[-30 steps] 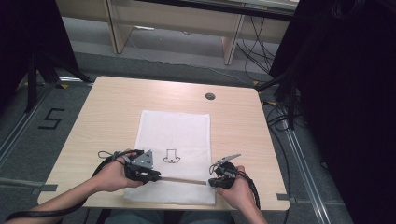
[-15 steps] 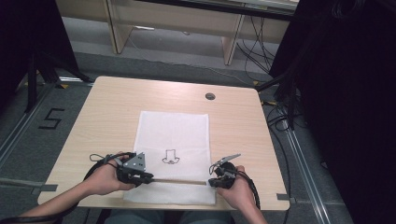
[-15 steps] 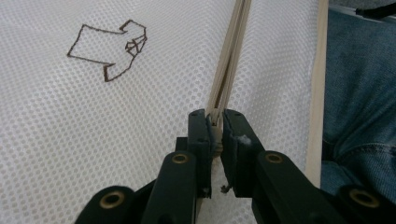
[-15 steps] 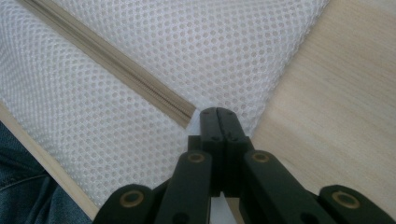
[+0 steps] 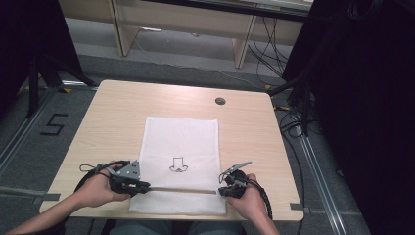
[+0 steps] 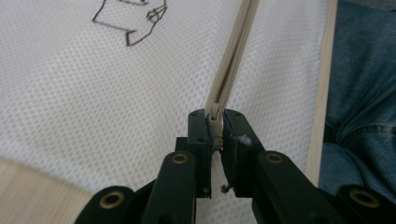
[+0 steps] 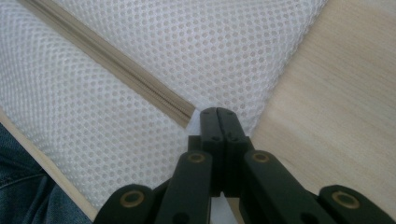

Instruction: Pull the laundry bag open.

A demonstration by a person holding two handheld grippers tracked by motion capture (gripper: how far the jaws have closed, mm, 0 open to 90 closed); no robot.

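We see a white mesh bag (image 5: 181,161) flat on the bench (image 5: 112,112) | beige zipper (image 5: 181,190) along its near edge | left gripper (image 6: 215,122) pinching the zipper pull (image 6: 215,116) | right gripper (image 7: 218,113) clamped on the bag's corner.

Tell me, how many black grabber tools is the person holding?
2. The left black two-jaw gripper pinches the beige zipper pull on the white mesh bag. The right black two-jaw gripper clamps the bag's fabric beside the zipper's other end.
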